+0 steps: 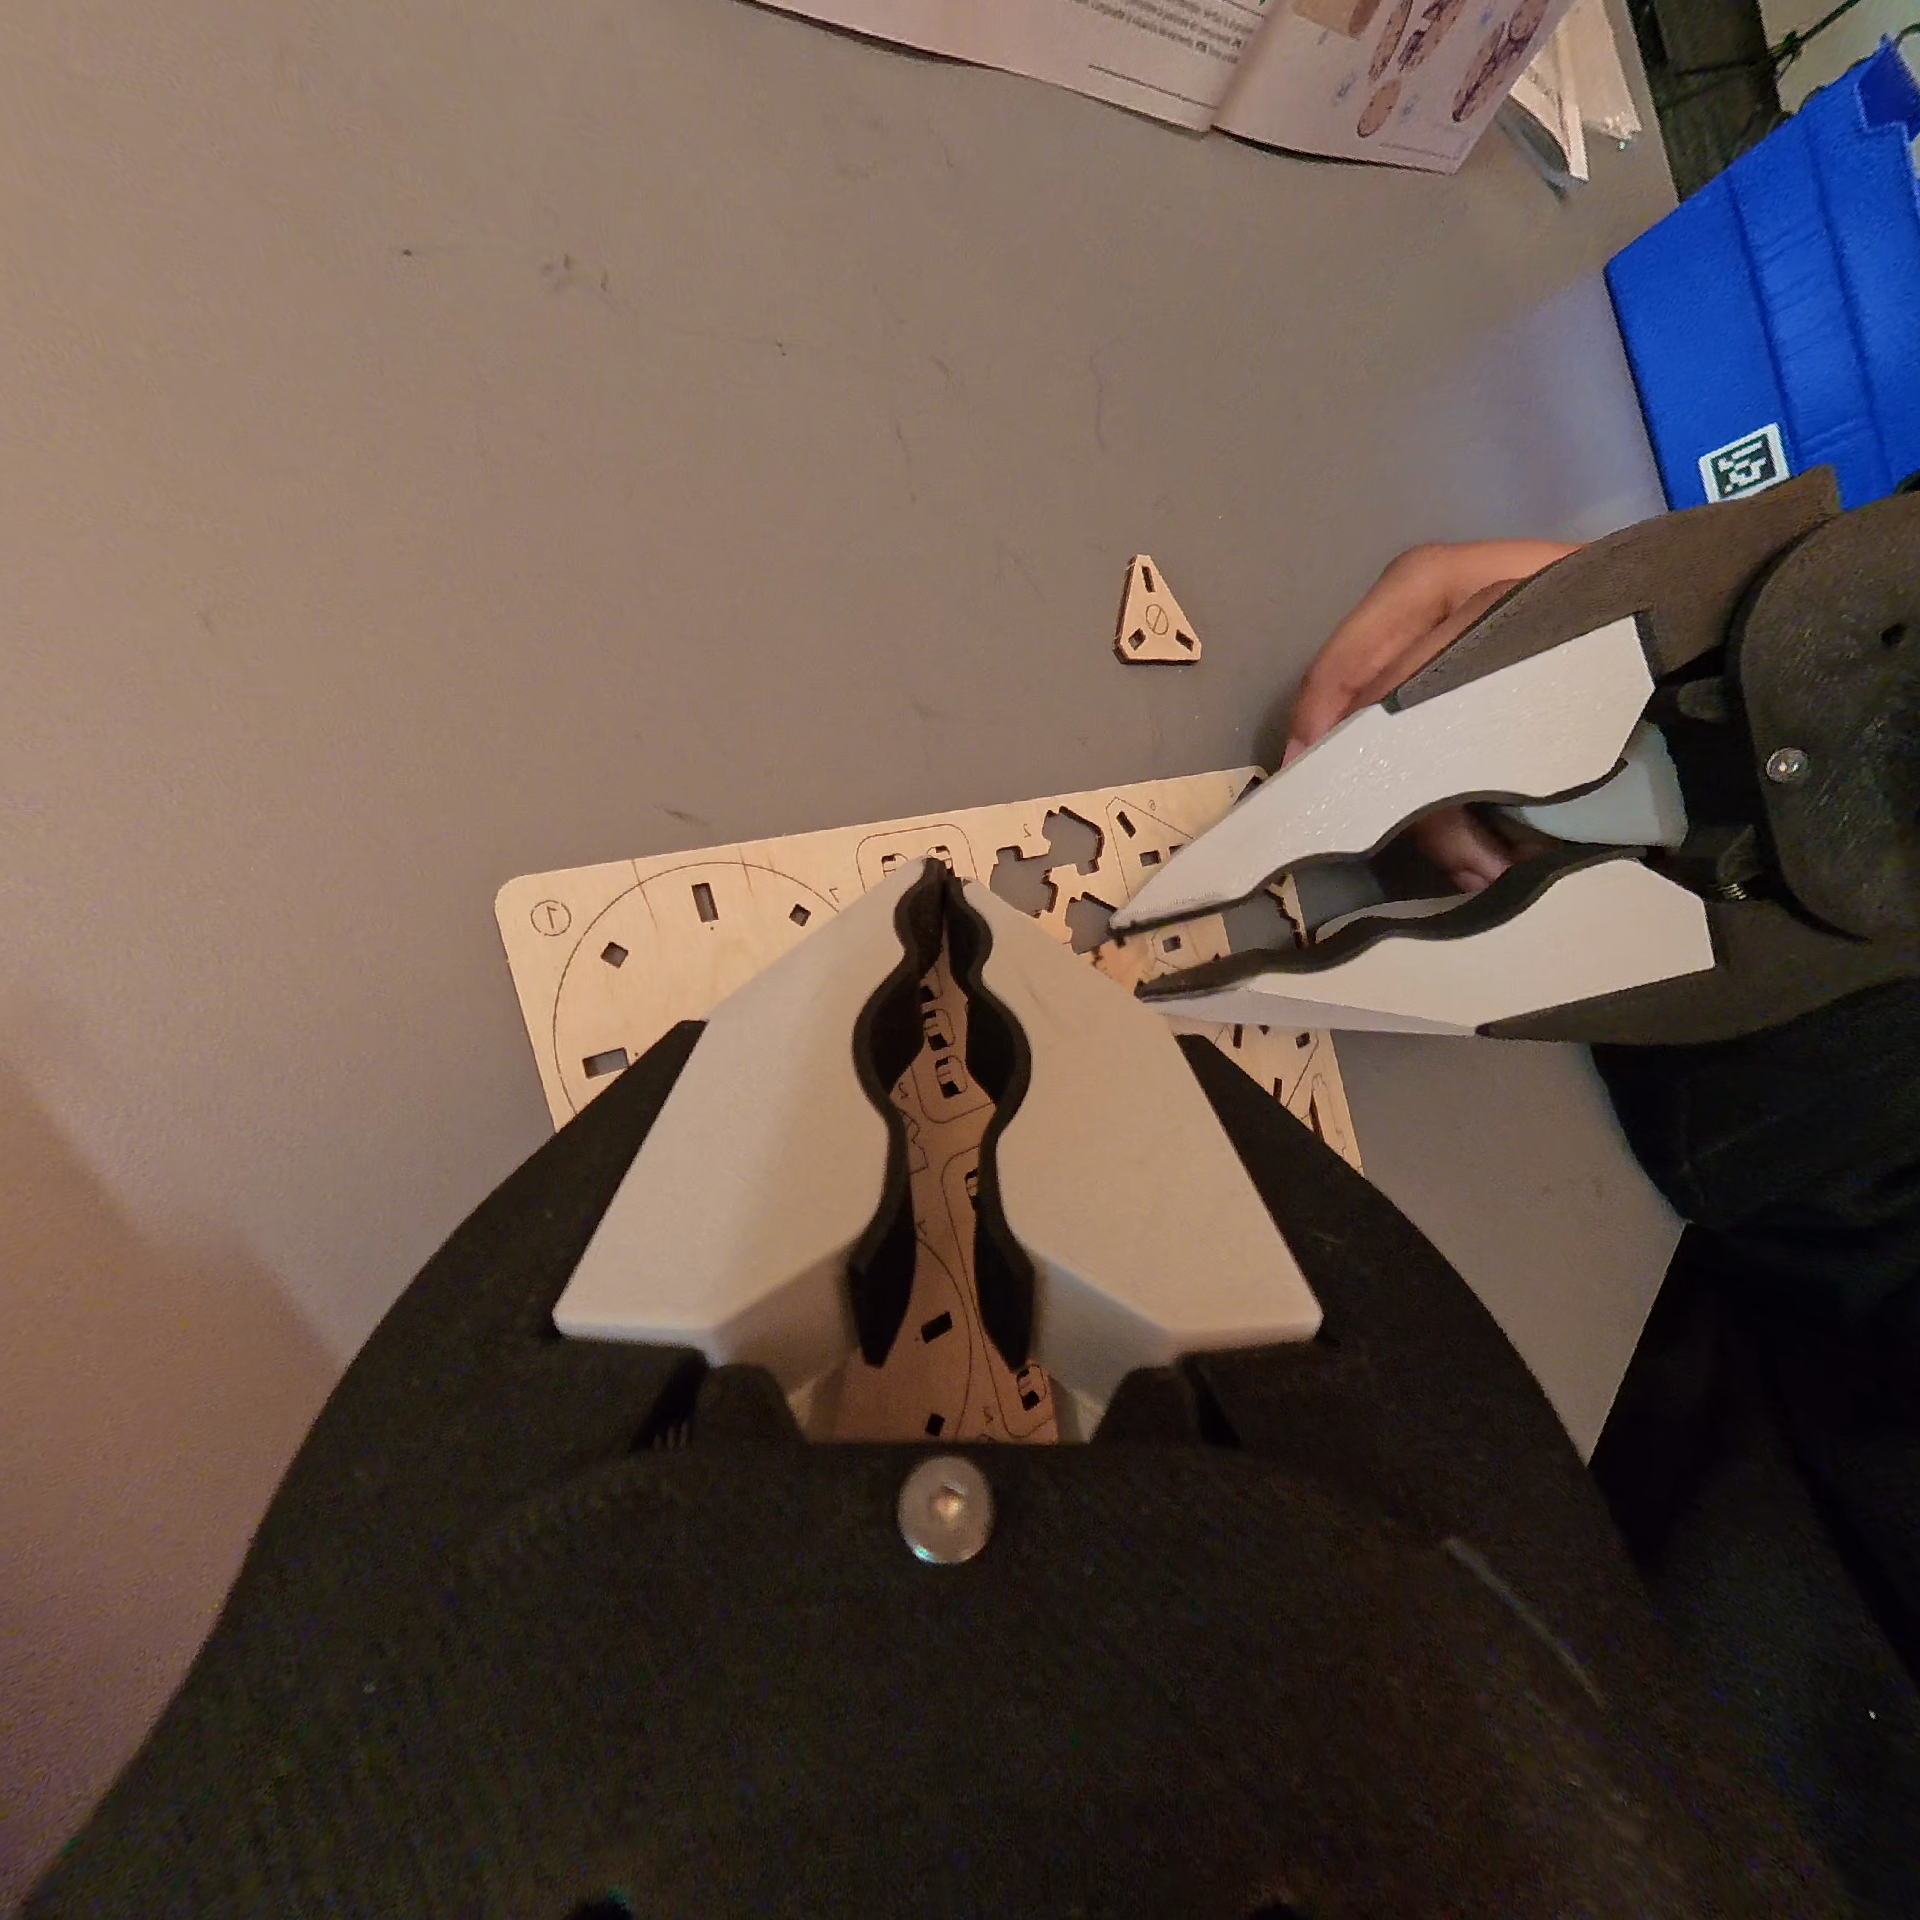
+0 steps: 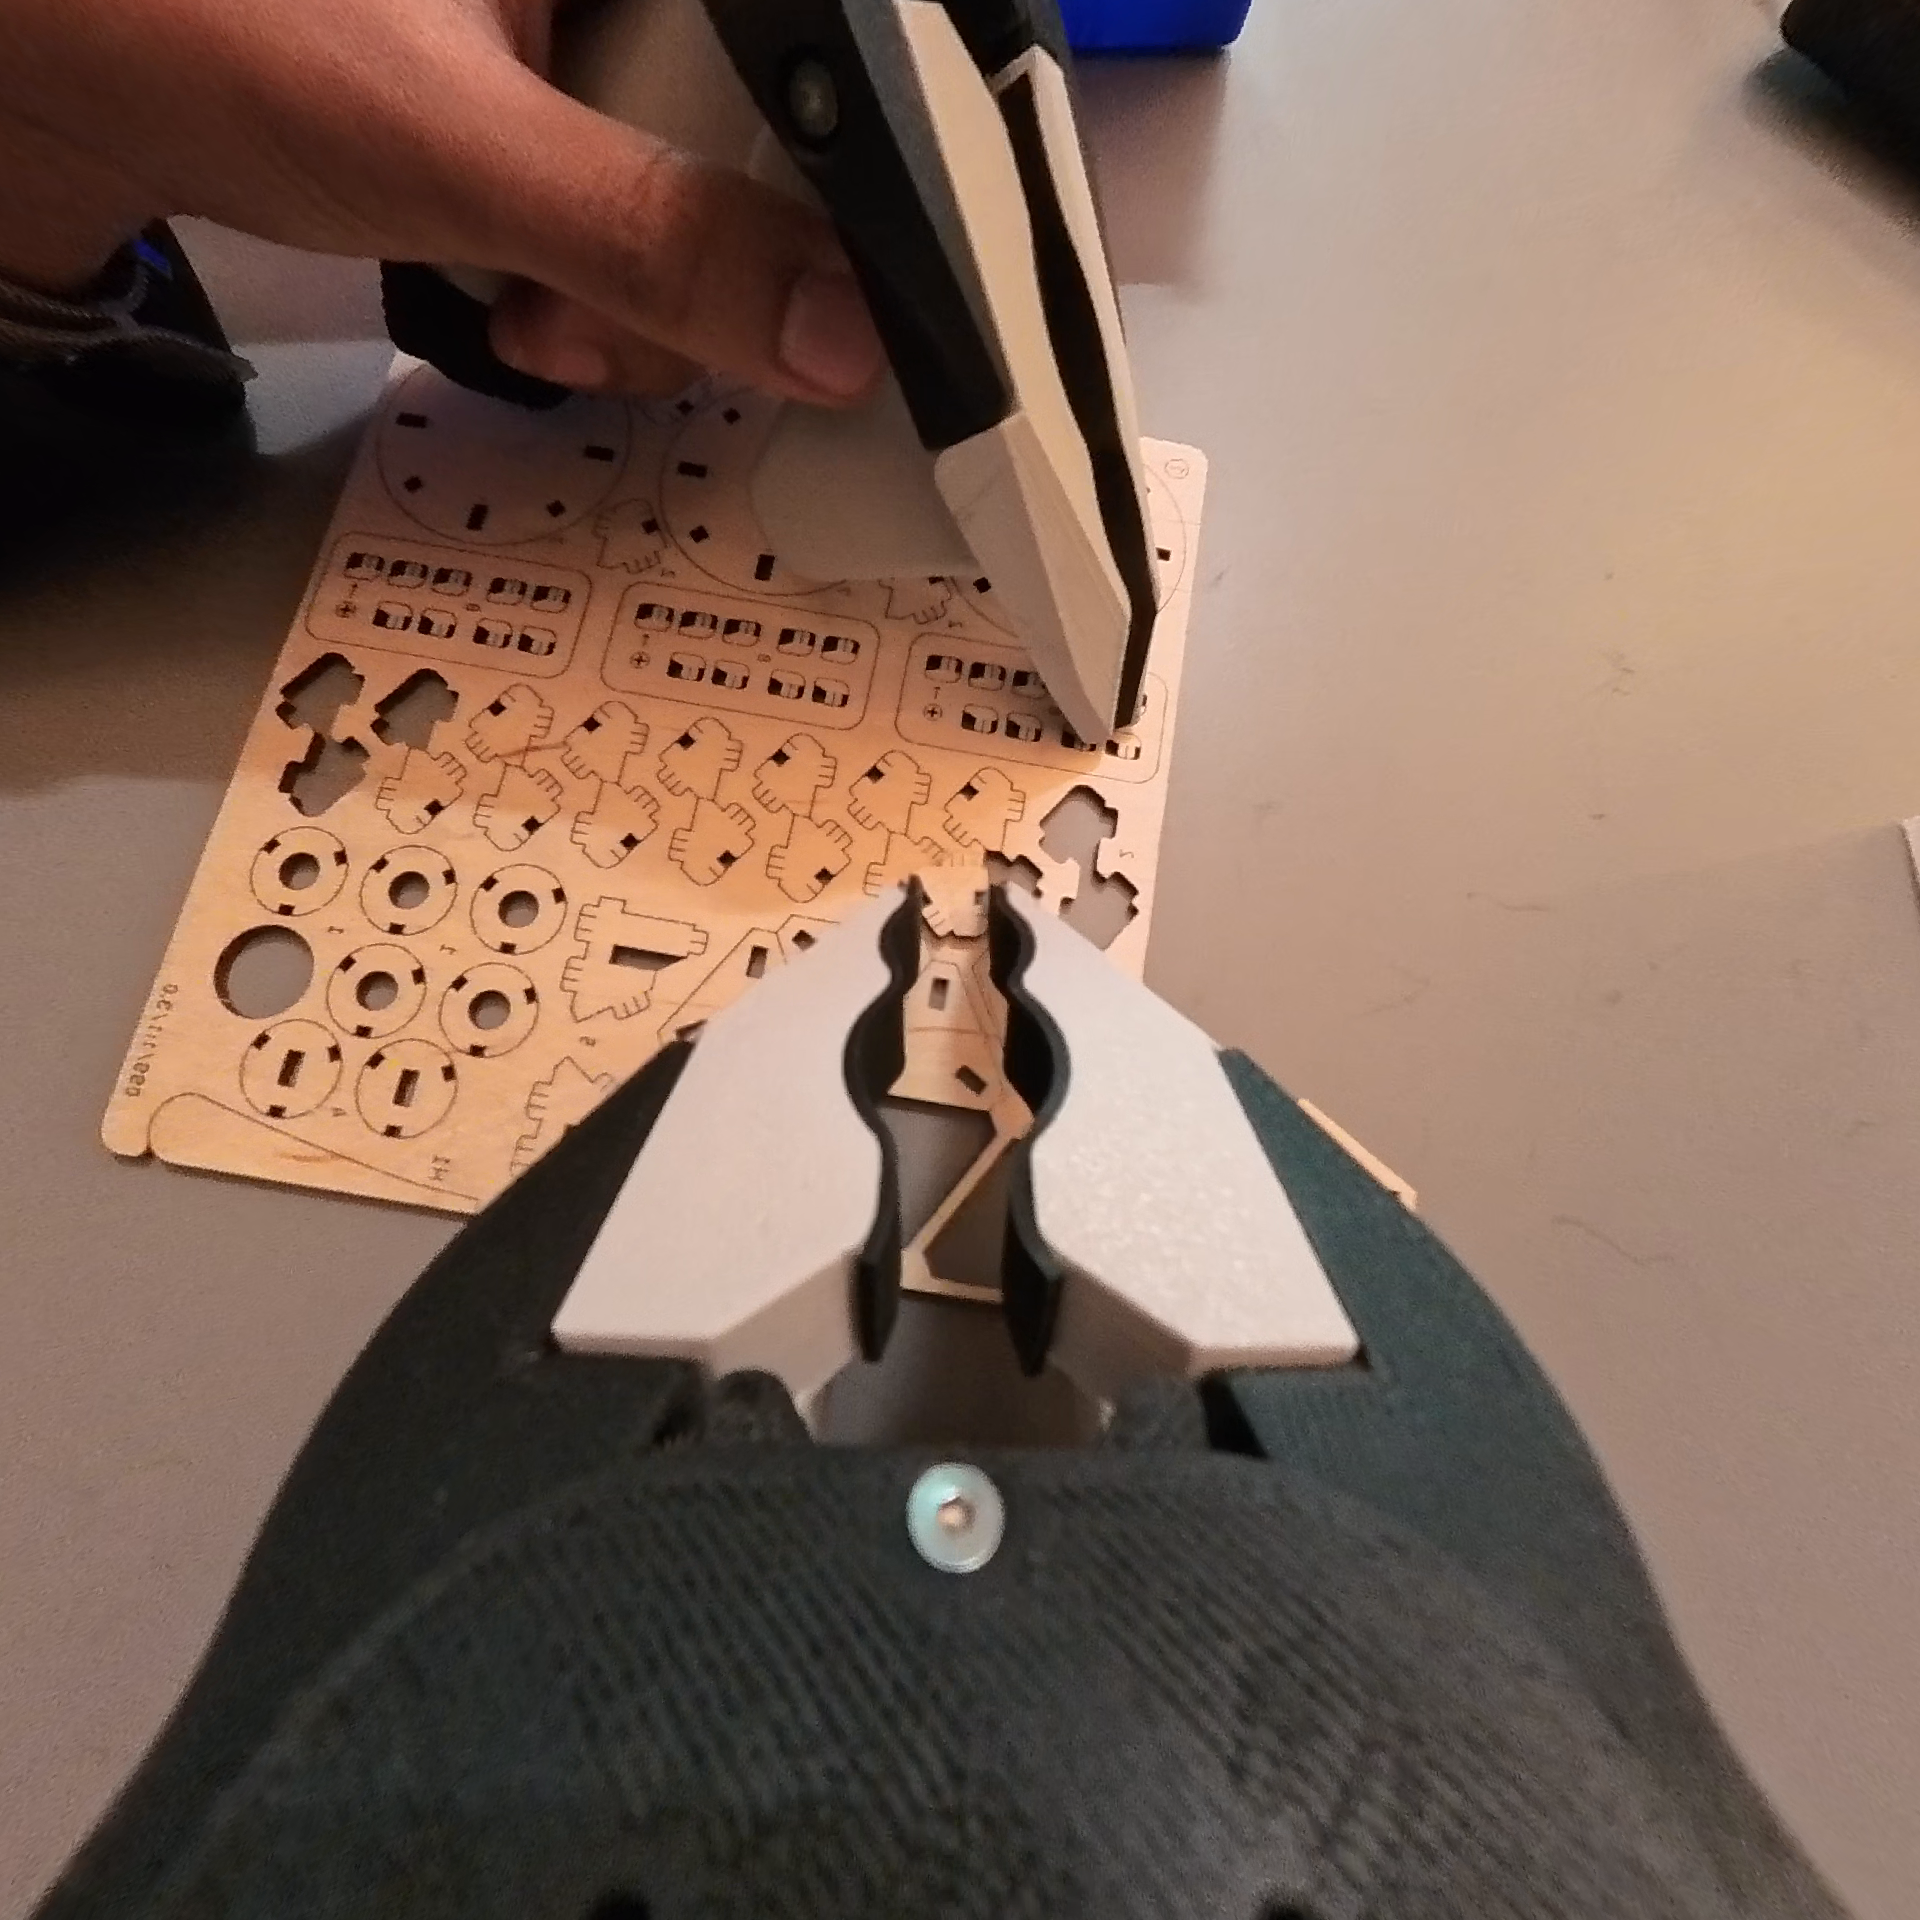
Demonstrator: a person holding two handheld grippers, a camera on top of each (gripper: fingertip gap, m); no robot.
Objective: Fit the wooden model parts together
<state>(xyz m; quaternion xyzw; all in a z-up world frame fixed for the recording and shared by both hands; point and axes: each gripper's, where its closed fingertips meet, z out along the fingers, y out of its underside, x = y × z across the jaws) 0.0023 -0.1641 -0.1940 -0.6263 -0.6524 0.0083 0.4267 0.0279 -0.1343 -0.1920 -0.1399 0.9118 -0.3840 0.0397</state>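
A thin laser-cut wooden sheet (image 2: 727, 790) with many outlined parts lies flat on the grey table; it also shows in the left wrist view (image 1: 623, 966). My right gripper (image 2: 951, 899) is at the sheet's near right part, shut on a small notched wooden piece (image 2: 958, 902) next to empty cut-outs. The left wrist view shows the same gripper (image 1: 1127, 961) coming in from the right with its tips on the sheet. My left gripper (image 1: 940, 873) is shut with nothing between its pads. Its tips press down on the sheet near the far right edge, as the right wrist view (image 2: 1107, 722) shows.
A loose triangular wooden piece (image 1: 1155, 615) lies on the table beyond the sheet. An open paper booklet (image 1: 1247, 52) lies at the far edge. A blue bin (image 1: 1766, 312) stands at the right. A person's hand (image 2: 468, 177) holds the left gripper above the sheet. The tips of one gripper are about 4 centimetres away from the tips of the other.
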